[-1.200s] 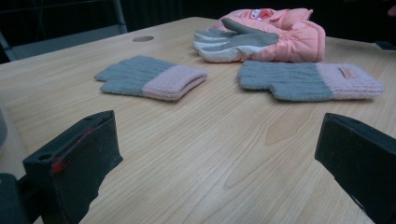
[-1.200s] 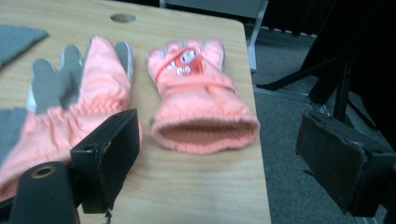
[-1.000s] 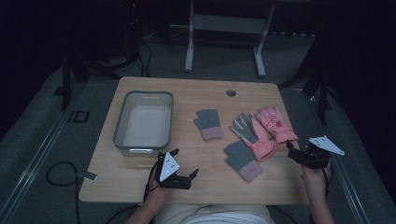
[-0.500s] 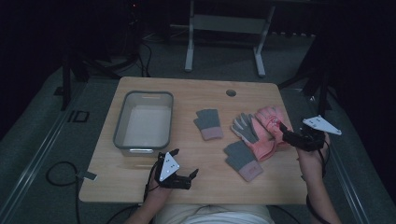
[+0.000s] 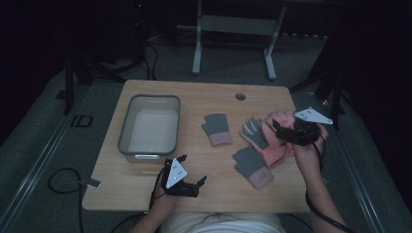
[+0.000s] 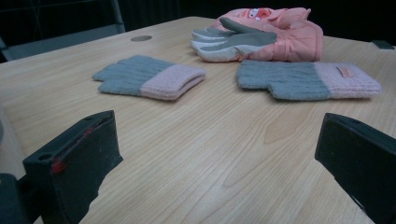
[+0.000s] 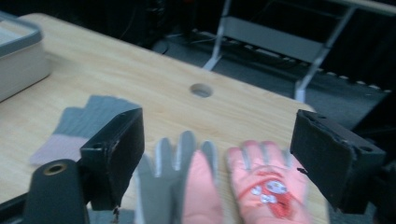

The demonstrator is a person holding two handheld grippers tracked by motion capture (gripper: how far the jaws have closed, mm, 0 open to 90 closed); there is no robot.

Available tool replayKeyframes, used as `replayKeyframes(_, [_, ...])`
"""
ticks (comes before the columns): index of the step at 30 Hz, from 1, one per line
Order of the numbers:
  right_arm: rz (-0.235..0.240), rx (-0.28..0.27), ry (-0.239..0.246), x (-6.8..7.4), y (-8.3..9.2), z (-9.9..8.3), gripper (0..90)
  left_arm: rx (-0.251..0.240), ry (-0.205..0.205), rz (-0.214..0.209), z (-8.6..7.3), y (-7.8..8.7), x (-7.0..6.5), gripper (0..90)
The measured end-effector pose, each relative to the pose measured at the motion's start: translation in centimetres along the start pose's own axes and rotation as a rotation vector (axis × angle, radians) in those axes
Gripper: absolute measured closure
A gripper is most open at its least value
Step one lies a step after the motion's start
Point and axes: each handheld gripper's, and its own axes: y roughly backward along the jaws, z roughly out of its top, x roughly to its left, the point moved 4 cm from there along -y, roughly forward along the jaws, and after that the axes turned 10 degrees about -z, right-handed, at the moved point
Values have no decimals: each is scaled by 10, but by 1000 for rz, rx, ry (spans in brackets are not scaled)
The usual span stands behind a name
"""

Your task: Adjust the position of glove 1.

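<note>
High view: right claw hovers over the pink gloves at the counter's right side, jaws apart, nothing between them. Right claw view: both jaws stand wide, w/ the pink glove w/ red print and the grey-palmed glove just below and between them; picture is blurred, can't tell if the jaws touch fabric. Left claw rests low near the counter's front edge, jaws also apart and empty; left claw view shows bare wood between them. Two grey knit gloves w/ pink cuffs lie flat: one mid-counter, the other nearer the person, just beside the pink pair. Grey bin sits on the left part of the counter, well apart from the gloves.
</note>
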Motion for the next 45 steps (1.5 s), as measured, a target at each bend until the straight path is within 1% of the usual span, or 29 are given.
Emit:
replayKeyframes(1, [14,8,8,4,-3,1,158,0,-1,-1,0,0,0,0])
replayKeyframes(2, [14,8,8,4,-3,1,158,0,-1,-1,0,0,0,0])
replayKeyframes(3, [56,23,23,13,-8,3,157,1,-2,-3,0,0,0,0])
replayKeyframes(5, [106,49,29,22,-14,5,156,3,-4,-4,0,0,0,0])
replayKeyframes(6, [106,49,29,22,-14,5,156,3,-4,-4,0,0,0,0])
replayKeyframes(7, [149,63,28,30,-19,6,148,5,-4,-5,0,-1,0,0])
replayKeyframes(10, [162,66,26,34,-22,7,147,5,-3,-5,0,-1,0,0])
replayKeyframes(11, [178,67,23,38,-24,9,152,6,0,-7,0,-1,0,0])
replayKeyframes(12, [222,78,12,46,-30,11,155,6,1,-7,0,-1,0,0])
replayKeyframes(14, [256,87,4,53,-35,13,155,4,5,-9,0,0,0,0])
replayKeyframes(16, [275,97,-5,60,-40,15,154,4,6,-11,0,0,0,0])
replayKeyframes(17, [293,103,-5,64,-42,15,137,3,5,-11,0,0,0,0])
replayKeyframes(20, [333,109,3,76,-50,14,125,5,4,-10,0,0,0,0])
replayKeyframes(22, [343,127,0,82,-58,11,130,6,4,-12,0,0,0,0])
replayKeyframes(26, [394,175,-9,95,-72,5,131,6,11,-13,0,0,1,0])
replayKeyframes(27, [402,184,-9,98,-76,4,143,7,13,-13,0,0,1,0])
replayKeyframes(28, [402,181,-7,100,-78,3,170,6,13,-13,0,0,1,0])
replayKeyframes(29, [397,171,-10,102,-80,3,210,7,13,-13,0,0,1,0])
replayKeyframes(31, [389,174,-19,107,-85,4,307,7,12,-13,0,0,1,0])
replayKeyframes(33, [377,160,18,114,-90,5,366,7,11,-12,0,0,1,0])
replayKeyframes(34, [377,160,18,114,-90,5,366,7,11,-12,0,0,1,0])
replayKeyframes(35, [365,182,72,126,-98,4,435,7,11,-14,0,0,1,0])
replayKeyframes(37, [367,197,99,134,-105,3,447,3,11,-16,0,-1,0,0])
replayKeyframes(38, [366,204,105,137,-108,3,472,3,11,-16,0,-1,0,0])
replayKeyframes(40, [371,232,121,144,-117,2,482,3,7,-17,0,-1,0,0])
replayKeyframes(41, [371,232,121,144,-117,2,482,3,7,-17,0,-1,0,0])
replayKeyframes(42, [372,252,141,149,-124,0,517,1,4,-17,0,0,0,0])
replayKeyframes(44, [375,281,154,153,-133,-2,524,1,2,-21,0,0,-1,0])
replayKeyframes(45, [387,298,155,155,-137,-3,525,-1,3,-22,0,-1,-1,0])
